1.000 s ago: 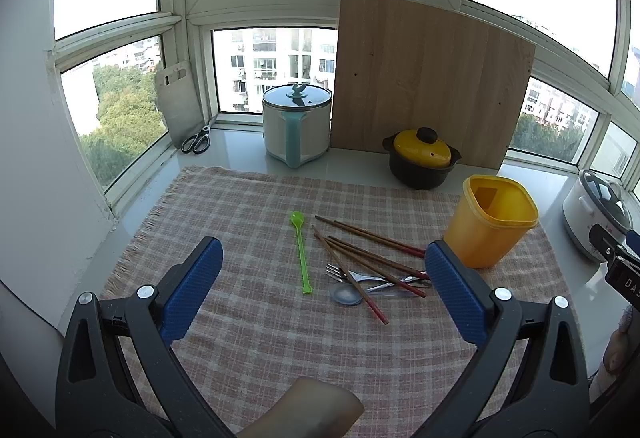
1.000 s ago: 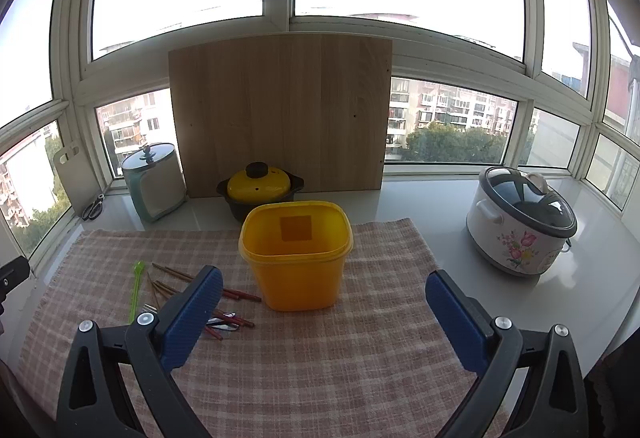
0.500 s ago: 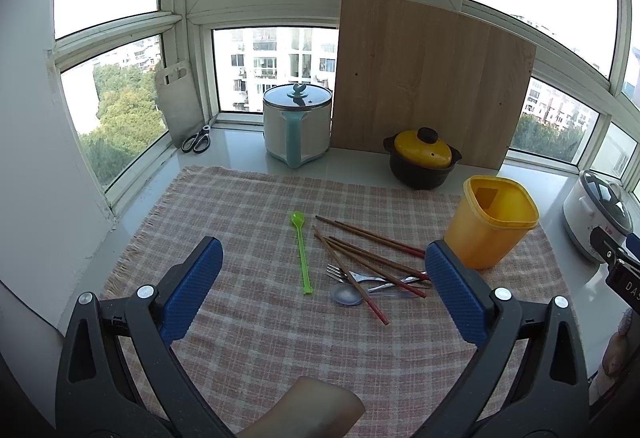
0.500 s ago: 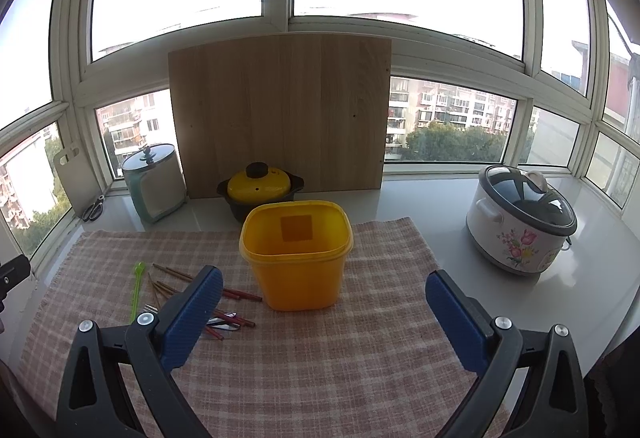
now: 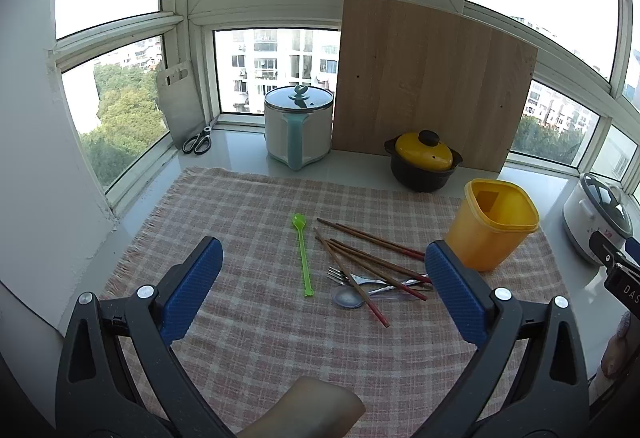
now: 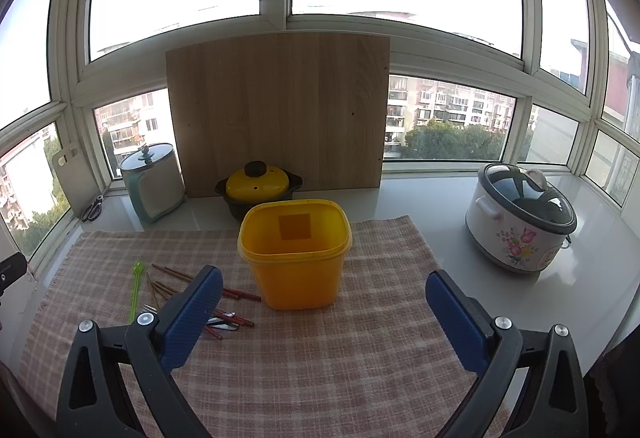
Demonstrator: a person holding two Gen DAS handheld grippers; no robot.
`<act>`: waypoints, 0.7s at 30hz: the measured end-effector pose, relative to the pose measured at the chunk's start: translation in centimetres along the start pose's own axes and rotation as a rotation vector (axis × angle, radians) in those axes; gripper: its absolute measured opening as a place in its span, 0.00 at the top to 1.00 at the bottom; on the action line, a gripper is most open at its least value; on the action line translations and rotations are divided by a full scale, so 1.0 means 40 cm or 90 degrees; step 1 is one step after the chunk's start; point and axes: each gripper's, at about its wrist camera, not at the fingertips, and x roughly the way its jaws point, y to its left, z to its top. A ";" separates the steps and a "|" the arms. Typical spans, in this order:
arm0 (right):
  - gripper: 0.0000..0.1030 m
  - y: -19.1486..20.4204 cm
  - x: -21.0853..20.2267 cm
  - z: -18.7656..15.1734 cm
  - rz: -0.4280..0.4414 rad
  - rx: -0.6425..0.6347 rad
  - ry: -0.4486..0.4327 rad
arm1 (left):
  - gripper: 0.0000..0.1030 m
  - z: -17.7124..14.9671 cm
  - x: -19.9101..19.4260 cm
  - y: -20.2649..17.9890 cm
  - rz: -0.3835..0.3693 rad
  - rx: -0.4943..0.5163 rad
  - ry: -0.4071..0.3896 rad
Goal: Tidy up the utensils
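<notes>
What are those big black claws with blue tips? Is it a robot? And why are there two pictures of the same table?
No robot: a person holds one pincher tool in each hand, each with a camera looking along its blue pads. One picture is from the left gripper, the other from the right gripper. Both are open and hold nothing. On the checked cloth lie a green spoon, chopsticks, a fork and a metal spoon. The yellow tub beside them looks empty.
</notes>
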 end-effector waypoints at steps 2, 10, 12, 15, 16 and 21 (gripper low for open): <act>0.01 0.001 0.001 -0.001 0.000 0.000 0.001 | 0.00 0.002 -0.001 0.003 -0.001 -0.001 -0.001; 0.01 0.004 0.002 0.001 -0.003 0.002 0.003 | 0.00 0.001 0.002 0.005 -0.005 -0.002 -0.001; 0.01 0.004 0.002 0.001 -0.003 0.001 0.004 | 0.00 0.001 0.003 0.003 -0.004 -0.002 -0.001; 0.01 0.004 0.003 0.001 -0.004 0.001 0.005 | 0.00 0.001 0.003 0.002 -0.005 -0.002 -0.001; 0.01 0.004 0.003 0.001 -0.005 0.001 0.006 | 0.00 0.001 0.003 0.001 -0.005 -0.001 -0.001; 0.01 0.005 0.004 0.000 -0.005 0.000 0.007 | 0.00 -0.002 0.006 -0.005 -0.005 -0.002 0.001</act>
